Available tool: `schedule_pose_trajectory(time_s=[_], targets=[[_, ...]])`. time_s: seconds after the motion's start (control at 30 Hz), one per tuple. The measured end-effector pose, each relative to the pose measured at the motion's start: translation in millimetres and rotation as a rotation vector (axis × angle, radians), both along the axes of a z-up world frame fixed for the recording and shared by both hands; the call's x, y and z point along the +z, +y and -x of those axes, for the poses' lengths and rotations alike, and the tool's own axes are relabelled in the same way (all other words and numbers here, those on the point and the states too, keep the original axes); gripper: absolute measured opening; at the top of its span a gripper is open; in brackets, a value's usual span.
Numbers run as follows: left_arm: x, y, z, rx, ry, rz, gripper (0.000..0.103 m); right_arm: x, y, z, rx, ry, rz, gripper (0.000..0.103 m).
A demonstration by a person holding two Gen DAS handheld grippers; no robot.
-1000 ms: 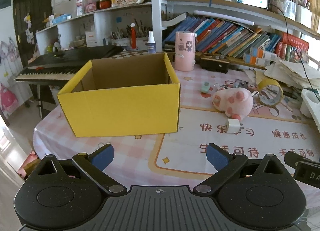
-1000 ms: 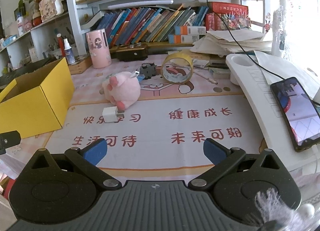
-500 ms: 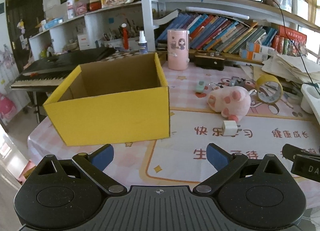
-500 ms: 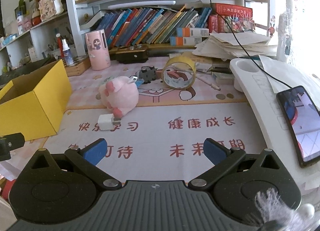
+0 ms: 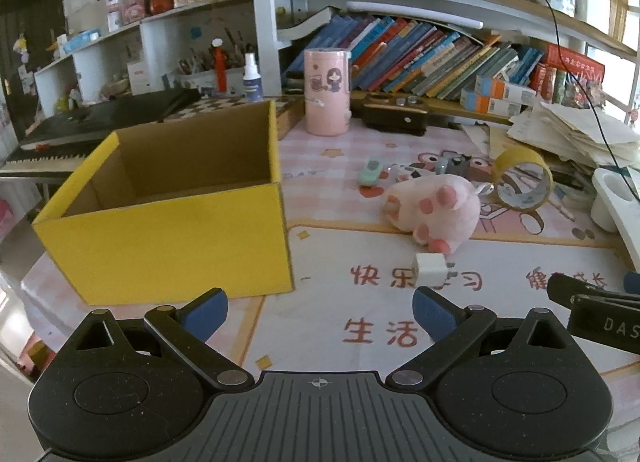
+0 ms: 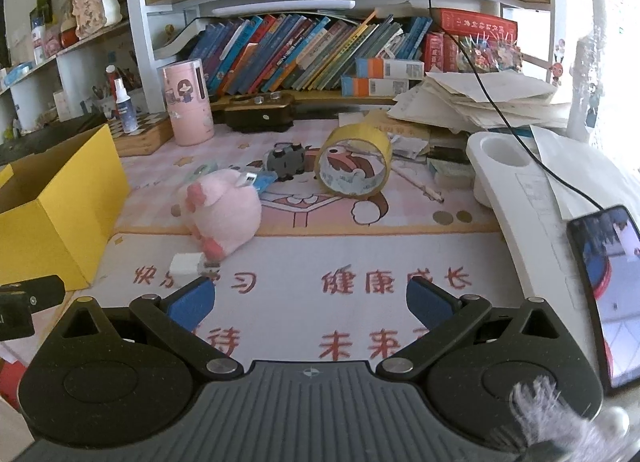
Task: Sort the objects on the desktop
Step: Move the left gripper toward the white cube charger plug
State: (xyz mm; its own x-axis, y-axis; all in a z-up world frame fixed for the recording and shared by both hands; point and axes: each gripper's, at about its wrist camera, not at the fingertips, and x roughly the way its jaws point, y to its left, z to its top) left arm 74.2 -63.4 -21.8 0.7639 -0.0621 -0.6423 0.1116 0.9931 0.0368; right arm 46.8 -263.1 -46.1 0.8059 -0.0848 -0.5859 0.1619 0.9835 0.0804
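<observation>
An open yellow cardboard box (image 5: 172, 230) stands empty on the left of the desk, also seen as the yellow box (image 6: 52, 214). A pink plush toy (image 5: 436, 208) (image 6: 224, 214) lies mid-desk with a white charger plug (image 5: 430, 270) (image 6: 185, 264) just in front of it. A yellow tape roll (image 5: 522, 182) (image 6: 354, 164), a small grey toy (image 6: 285, 158) and a mint item (image 5: 370, 172) lie behind. My left gripper (image 5: 320, 312) is open and holds nothing. My right gripper (image 6: 310, 300) is open too, near the plug.
A pink cylinder (image 5: 327, 92) and a dark case (image 5: 394, 112) stand before the bookshelf. A white stand (image 6: 520, 198) with a phone (image 6: 608, 286) and paper stacks (image 6: 480, 102) fill the right. A keyboard (image 5: 44, 150) lies left of the desk.
Both grippers have moved forward over the desk; the box, plush and plug appear closer. Both stay open and nothing on the desk has shifted.
</observation>
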Motion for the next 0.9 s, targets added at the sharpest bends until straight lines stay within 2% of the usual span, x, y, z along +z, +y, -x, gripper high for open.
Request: schedule_pose_trajectory(time_s=[0.57,0.83,0.9], targets=[[-11,-50,-33,-0.001,0.047,-0.013,0.1,-2,-48,-52,0.046,0.027,-0.012,0.101],[-19,-66,-45,0.022,0.07,-0.028,0.098,-7,-64,-74,0.083,0.045,-0.033,0.101],[-22,-69,-47,0.028,0.081,-0.03,0.095,-9,-67,-79,0.103,0.056,-0.048,0.099]])
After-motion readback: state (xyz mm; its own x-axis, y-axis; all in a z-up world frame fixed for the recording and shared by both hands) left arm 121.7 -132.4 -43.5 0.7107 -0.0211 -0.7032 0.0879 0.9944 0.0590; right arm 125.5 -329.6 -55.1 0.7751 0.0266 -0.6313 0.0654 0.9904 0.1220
